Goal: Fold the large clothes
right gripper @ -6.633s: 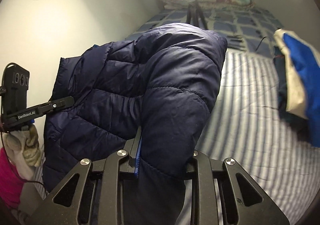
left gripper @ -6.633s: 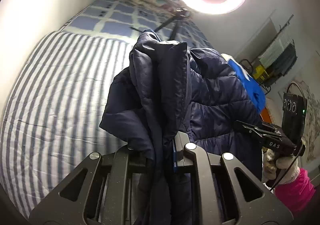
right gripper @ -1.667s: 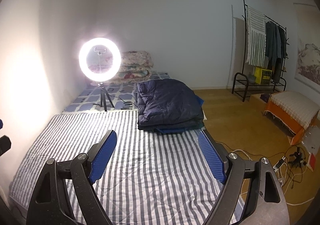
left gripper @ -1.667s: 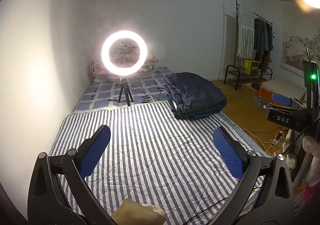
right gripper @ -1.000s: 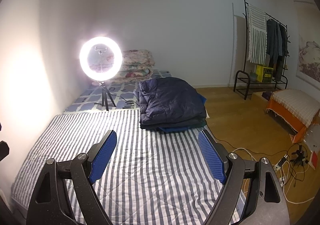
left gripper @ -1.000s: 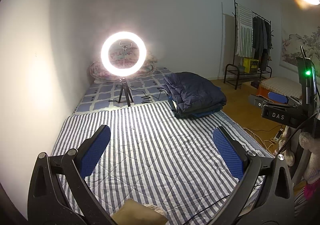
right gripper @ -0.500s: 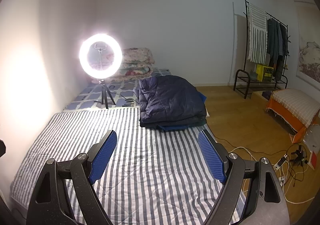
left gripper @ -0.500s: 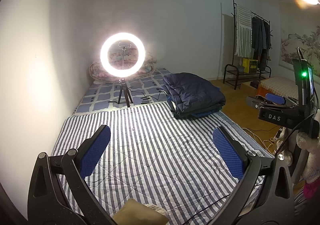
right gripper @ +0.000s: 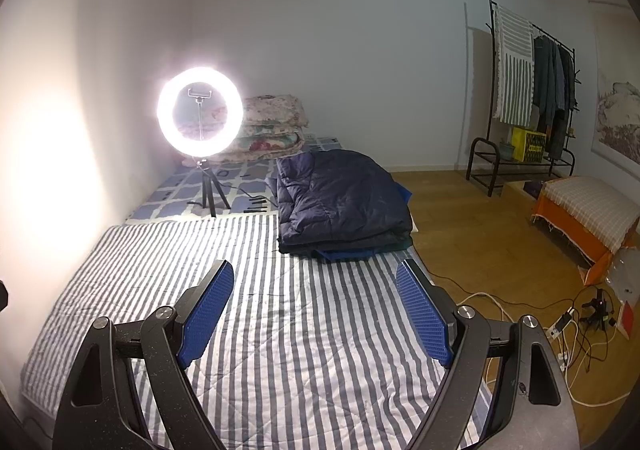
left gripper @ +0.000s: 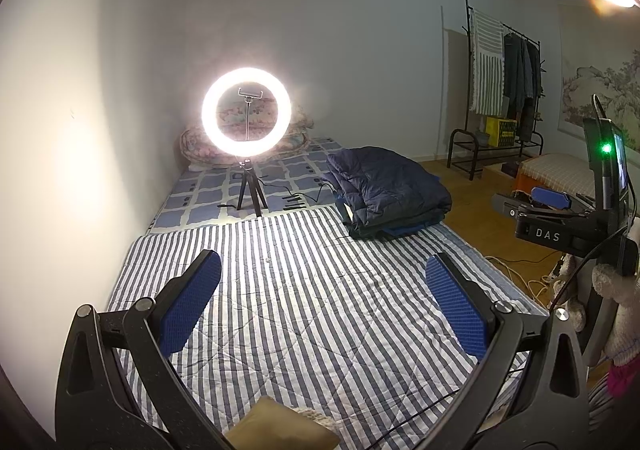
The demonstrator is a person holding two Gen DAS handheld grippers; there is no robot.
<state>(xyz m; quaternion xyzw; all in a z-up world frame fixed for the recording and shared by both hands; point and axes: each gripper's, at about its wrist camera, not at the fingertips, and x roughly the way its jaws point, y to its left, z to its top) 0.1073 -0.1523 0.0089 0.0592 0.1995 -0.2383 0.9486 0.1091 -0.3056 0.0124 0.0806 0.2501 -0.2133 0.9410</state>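
A folded navy puffer jacket (left gripper: 390,190) lies on top of a small stack of folded clothes at the far right edge of the striped mattress (left gripper: 304,314); it also shows in the right wrist view (right gripper: 342,202). My left gripper (left gripper: 322,270) is open and empty, held well back above the near part of the mattress. My right gripper (right gripper: 316,280) is open and empty too, also far back from the jacket. The right gripper's body (left gripper: 560,226) shows at the right of the left wrist view.
A lit ring light on a tripod (left gripper: 246,114) stands on the checkered bedding behind the mattress, with folded quilts (right gripper: 272,126) behind it. A clothes rack (right gripper: 524,90) and an orange-covered box (right gripper: 588,218) stand on the wooden floor at right. Cables (right gripper: 576,326) lie there.
Earlier both grippers were shut on the navy jacket and held it up. Now it lies folded on the stack, and both grippers are open and drawn back. Over the last second only slight camera drift.
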